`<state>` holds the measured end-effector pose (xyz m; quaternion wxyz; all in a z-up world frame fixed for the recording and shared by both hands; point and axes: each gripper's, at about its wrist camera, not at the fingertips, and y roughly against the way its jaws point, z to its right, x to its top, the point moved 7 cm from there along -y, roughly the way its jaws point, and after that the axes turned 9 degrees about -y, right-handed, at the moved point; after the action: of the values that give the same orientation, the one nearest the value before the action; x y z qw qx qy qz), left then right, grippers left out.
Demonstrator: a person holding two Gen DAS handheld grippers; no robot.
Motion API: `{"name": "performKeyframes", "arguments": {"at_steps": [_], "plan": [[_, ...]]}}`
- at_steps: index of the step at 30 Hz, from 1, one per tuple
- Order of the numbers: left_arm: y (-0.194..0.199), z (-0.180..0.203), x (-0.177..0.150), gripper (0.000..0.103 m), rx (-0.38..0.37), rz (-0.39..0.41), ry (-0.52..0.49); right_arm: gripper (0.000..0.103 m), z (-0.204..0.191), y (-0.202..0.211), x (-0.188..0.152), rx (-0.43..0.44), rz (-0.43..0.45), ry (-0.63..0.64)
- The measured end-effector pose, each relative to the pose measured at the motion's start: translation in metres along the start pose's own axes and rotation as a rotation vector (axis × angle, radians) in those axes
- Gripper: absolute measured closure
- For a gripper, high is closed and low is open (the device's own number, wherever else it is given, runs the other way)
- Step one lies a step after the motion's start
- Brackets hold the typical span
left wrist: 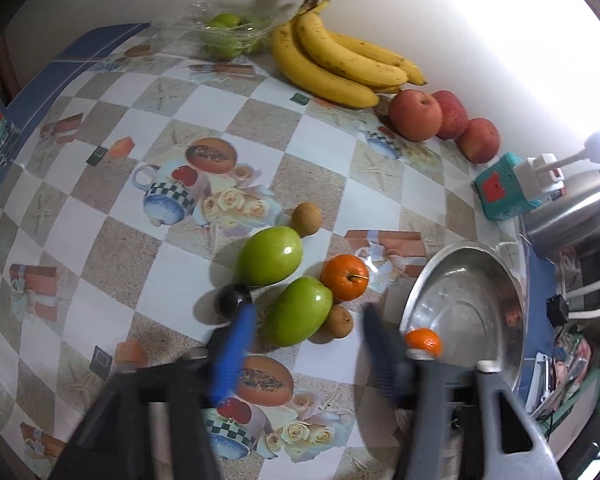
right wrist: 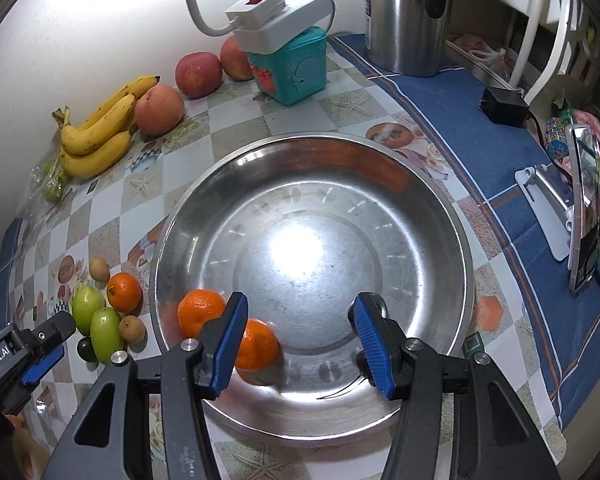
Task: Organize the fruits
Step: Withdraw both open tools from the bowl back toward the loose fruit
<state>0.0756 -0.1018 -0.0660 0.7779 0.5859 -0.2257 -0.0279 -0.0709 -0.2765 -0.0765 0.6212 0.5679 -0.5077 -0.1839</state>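
Note:
My left gripper (left wrist: pixel 306 340) hangs open over a cluster of fruit on the patterned tablecloth. A green fruit (left wrist: pixel 300 312) and a small brown fruit (left wrist: pixel 339 322) lie between its blue pads, which touch neither. Beside them are a second green fruit (left wrist: pixel 270 256), an orange (left wrist: pixel 345 277), another brown fruit (left wrist: pixel 306 219) and a dark round fruit (left wrist: pixel 233 300). My right gripper (right wrist: pixel 300 340) stands open above the steel bowl (right wrist: pixel 312 240), nothing between its fingers. Two oranges (right wrist: pixel 200 314) (right wrist: pixel 260 346) rest in the bowl's near left part, partly behind the left finger.
Along the wall lie bananas (left wrist: pixel 340 64), three red apples (left wrist: pixel 416 114) and a clear bag of green fruit (left wrist: pixel 228 32). A teal box (right wrist: pixel 292 64) carrying a white power strip (right wrist: pixel 276 12), a steel kettle (right wrist: pixel 412 12) and a propped phone (right wrist: pixel 584 208) stand to the right.

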Motion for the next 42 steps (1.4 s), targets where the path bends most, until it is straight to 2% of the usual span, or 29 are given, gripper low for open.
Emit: {"name": "performKeyframes", "arguments": {"at_steps": [1, 3, 4, 7, 14, 17, 20, 27, 28, 30, 42], "plan": [[-0.001, -0.001, -0.001, 0.015, 0.010, -0.005, 0.005, 0.047, 0.000, -0.001, 0.000, -0.005, 0.001, 0.002], [-0.005, -0.004, -0.003, 0.015, 0.021, -0.019, 0.011, 0.036, 0.001, -0.003, -0.001, -0.018, -0.002, 0.006], [-0.007, -0.006, -0.004, 0.014, 0.025, -0.024, 0.017, 0.034, 0.001, -0.004, -0.002, -0.021, -0.006, 0.010], [-0.010, -0.009, -0.006, 0.006, 0.050, -0.034, 0.021, 0.034, 0.000, -0.006, -0.004, -0.020, -0.018, 0.021], [-0.013, -0.016, -0.008, 0.000, 0.085, -0.040, 0.038, 0.034, -0.003, -0.009, -0.007, -0.030, -0.025, 0.037], [-0.015, -0.020, -0.010, 0.000, 0.112, -0.045, 0.048, 0.031, -0.002, -0.009, -0.006, -0.036, -0.023, 0.034], [-0.017, -0.023, -0.011, 0.000, 0.130, -0.047, 0.050, 0.019, -0.001, -0.009, -0.006, -0.039, -0.017, 0.031], [-0.016, -0.020, -0.010, 0.000, 0.131, -0.041, 0.027, 0.017, -0.002, -0.008, -0.005, -0.050, 0.001, 0.052], [-0.015, -0.019, -0.010, 0.000, 0.131, -0.038, 0.021, 0.009, -0.002, -0.008, -0.006, -0.060, 0.002, 0.057], [-0.013, -0.018, -0.009, 0.000, 0.136, -0.030, 0.007, 0.001, -0.002, -0.008, -0.006, -0.064, 0.004, 0.059], [0.008, -0.020, 0.004, 0.000, 0.200, 0.048, -0.148, 0.001, -0.008, -0.003, -0.010, -0.032, 0.006, 0.044]]}}
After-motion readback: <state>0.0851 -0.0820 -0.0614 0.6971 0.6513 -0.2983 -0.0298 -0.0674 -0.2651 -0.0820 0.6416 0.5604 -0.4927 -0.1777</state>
